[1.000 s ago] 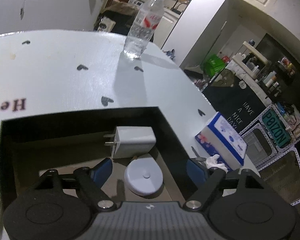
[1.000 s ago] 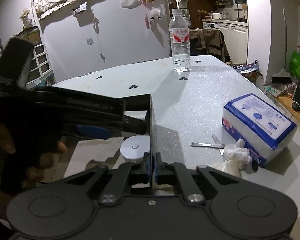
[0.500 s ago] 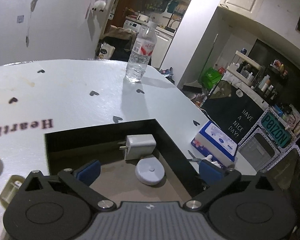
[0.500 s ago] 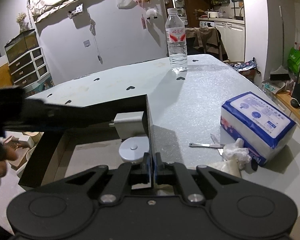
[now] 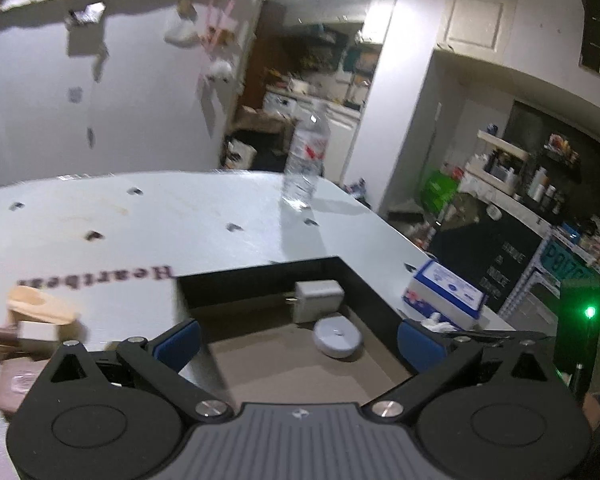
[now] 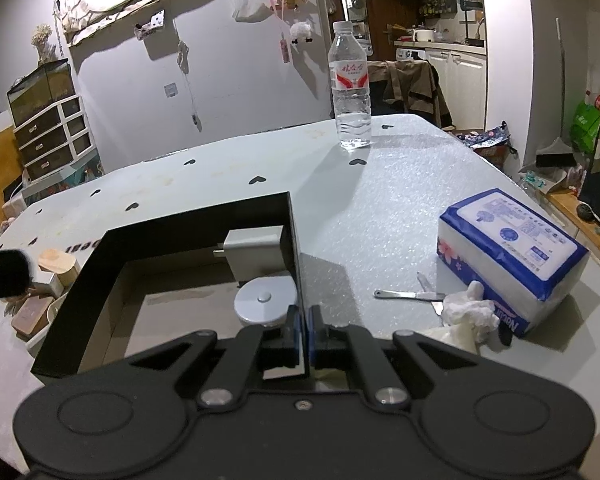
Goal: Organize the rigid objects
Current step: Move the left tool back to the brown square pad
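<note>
Box (image 6: 288, 216) sits mid-table with 2 items already in its far right corner: white charger (image 6: 256, 254) against the back wall and round grey disc (image 6: 265, 305) just in front of it, the 2 touching or nearly so. Right gripper (image 6: 303, 326) is pinched shut on the box's right wall, pads either side of the thin black panel, so it is busy steadying the box. Left gripper (image 5: 298, 340) is fully spread with nothing between its blue pads; it hangs over the box's near left side. What's left to sort lies outside the box, off its left wall: a wooden-topped piece (image 5: 40, 306) and a brownish block (image 6: 31, 312) clustered on the table, close to each other. In the left wrist view these sit left of and slightly below the left finger (image 5: 178, 338), so the left gripper is the nearer, free one; next pick likely means swinging left and down. Wooden piece's long axis runs roughly across the left view; blur there hides finer detail.
</note>
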Motion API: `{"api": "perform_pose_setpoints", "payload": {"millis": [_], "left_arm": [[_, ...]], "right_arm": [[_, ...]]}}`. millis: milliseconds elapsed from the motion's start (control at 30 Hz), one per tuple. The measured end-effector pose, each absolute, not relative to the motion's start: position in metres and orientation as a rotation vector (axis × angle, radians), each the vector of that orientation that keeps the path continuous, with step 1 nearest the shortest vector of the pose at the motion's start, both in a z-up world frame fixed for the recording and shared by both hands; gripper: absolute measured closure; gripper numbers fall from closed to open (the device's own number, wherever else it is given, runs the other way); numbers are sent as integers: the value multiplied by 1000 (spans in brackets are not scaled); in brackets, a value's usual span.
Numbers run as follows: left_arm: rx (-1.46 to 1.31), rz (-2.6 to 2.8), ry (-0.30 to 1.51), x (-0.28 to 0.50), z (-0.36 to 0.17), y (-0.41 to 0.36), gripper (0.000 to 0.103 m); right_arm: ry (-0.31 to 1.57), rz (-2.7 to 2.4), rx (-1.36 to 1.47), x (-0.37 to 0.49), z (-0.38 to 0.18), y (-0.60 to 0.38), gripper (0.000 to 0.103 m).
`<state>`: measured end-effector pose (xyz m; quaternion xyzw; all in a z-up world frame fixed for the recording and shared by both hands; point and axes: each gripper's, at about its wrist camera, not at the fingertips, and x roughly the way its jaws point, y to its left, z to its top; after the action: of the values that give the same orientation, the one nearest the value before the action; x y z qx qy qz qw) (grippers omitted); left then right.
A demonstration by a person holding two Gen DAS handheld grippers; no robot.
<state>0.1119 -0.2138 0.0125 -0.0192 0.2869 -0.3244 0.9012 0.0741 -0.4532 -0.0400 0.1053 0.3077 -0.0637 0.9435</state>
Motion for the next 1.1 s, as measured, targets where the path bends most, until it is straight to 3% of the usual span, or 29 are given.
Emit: {"api": "perform_pose_setpoints", "payload": {"millis": [467, 1100], "left_arm": [[-51, -479, 515, 89, 5, -139, 0], [-110, -255, 497, 109, -44, -57, 0]], "right_arm": [[608, -134, 211, 71, -42, -451, 99], [603, -151, 176, 71, -41, -446, 99]]}}
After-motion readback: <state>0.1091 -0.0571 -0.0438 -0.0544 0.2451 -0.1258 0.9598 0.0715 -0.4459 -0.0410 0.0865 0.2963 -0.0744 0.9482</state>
